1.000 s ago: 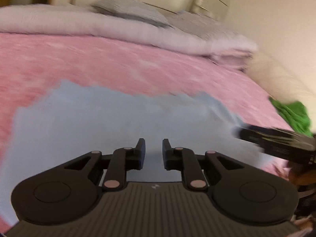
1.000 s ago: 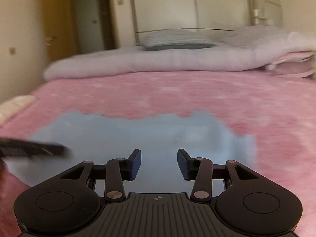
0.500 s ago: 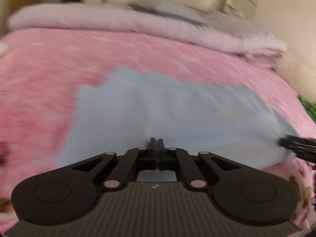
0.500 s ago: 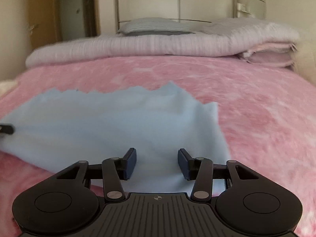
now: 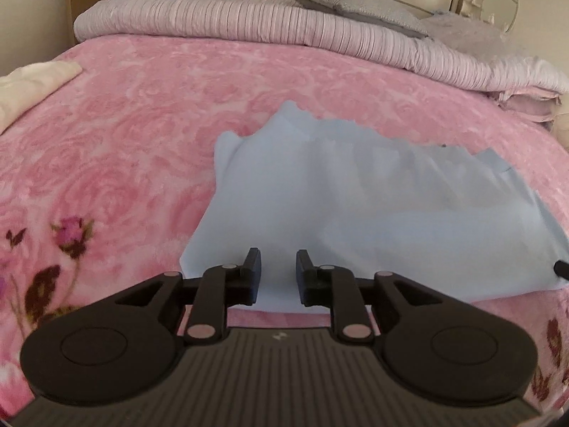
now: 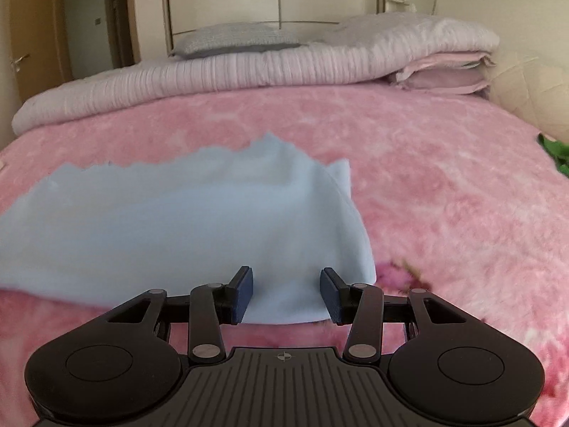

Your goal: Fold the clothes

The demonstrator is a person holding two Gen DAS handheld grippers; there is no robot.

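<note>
Cloth (image 5: 373, 213): pale blue, lies part-folded on the pink blanket (image 5: 142, 124), near edge just under both my grippers.

Left gripper (image 5: 278, 272): jaws opening, nothing pinched; cloth lies below the gap, not between the pads.

Right gripper (image 6: 286, 293): jaws wide apart, empty, over the cloth's near right corner.

Risks, as I judge them: the loose top layer may slide or bunch if I grab one ply only; the plush blanket may snag in a low pinch.

Around: green item (image 6: 554, 151) at the right edge, cream fabric (image 5: 32, 82) at the left, rolled duvet (image 6: 231, 71) and pillow (image 6: 242, 37) beyond. All well apart; nothing blocks the cloth.
</note>
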